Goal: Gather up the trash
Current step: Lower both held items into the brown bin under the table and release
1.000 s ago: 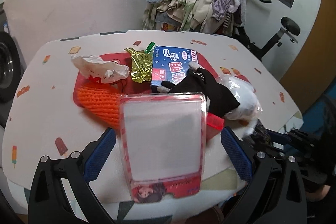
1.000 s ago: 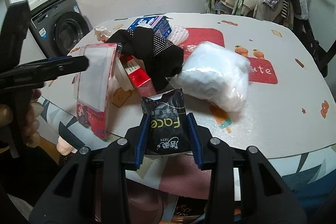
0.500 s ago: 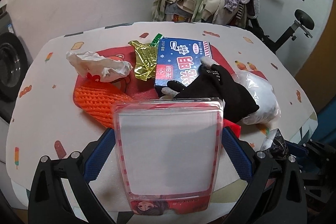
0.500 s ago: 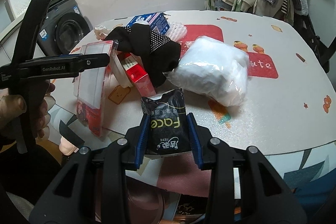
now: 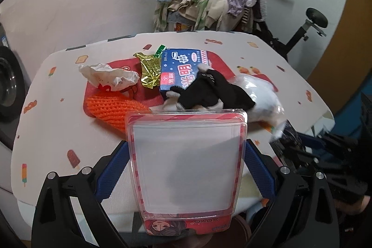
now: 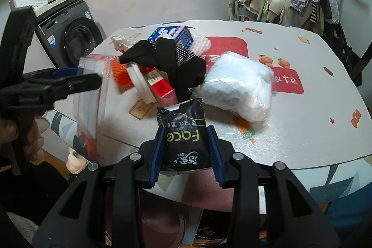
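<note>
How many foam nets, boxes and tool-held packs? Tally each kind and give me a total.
Foam nets: 2 (orange net, white net)
Boxes: 2 (blue box, red box)
Tool-held packs: 2 (clear pack, black packet)
Total: 6

You are seeing the clear plastic package (image 5: 187, 169) covering the table edge (image 5: 58, 201) and hiding part of the orange mesh (image 5: 111, 108); in your right view its near end (image 6: 89, 94) is smearing into blur.

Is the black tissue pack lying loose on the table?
No, the right gripper has the black tissue pack clamped between its blue pads, lifted at the near edge of the table.
</note>
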The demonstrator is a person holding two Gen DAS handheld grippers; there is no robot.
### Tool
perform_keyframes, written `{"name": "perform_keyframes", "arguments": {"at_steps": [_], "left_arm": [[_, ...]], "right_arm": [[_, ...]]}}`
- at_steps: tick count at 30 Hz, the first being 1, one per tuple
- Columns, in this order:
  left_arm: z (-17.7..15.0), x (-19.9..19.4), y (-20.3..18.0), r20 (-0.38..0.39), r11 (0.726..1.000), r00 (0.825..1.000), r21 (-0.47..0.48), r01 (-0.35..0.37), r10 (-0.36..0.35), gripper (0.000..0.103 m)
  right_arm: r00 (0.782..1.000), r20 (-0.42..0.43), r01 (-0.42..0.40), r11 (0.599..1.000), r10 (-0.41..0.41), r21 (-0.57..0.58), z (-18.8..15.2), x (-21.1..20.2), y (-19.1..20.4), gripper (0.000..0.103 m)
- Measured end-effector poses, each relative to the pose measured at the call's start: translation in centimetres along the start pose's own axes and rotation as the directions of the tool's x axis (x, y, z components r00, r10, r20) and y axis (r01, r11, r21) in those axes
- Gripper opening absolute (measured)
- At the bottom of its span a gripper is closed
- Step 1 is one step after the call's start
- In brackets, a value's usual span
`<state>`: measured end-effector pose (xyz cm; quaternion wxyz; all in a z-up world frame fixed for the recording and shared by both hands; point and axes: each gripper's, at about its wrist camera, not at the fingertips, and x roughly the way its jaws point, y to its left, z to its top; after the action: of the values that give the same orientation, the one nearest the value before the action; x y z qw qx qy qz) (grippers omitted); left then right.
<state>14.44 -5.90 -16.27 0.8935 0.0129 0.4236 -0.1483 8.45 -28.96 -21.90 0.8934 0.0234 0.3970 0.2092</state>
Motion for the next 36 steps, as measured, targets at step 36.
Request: {"name": "perform_keyframes", "arguments": {"at_steps": [36], "left_arm": [[-15.9,-0.6,-0.8,-0.115,0.996,0.99,0.012,0.085,-0.083,0.097]], "right_arm": [[1.0,-0.021,0.009,1.0,-0.009,-0.015,-6.7,-2.4,3.9,0.039]]}}
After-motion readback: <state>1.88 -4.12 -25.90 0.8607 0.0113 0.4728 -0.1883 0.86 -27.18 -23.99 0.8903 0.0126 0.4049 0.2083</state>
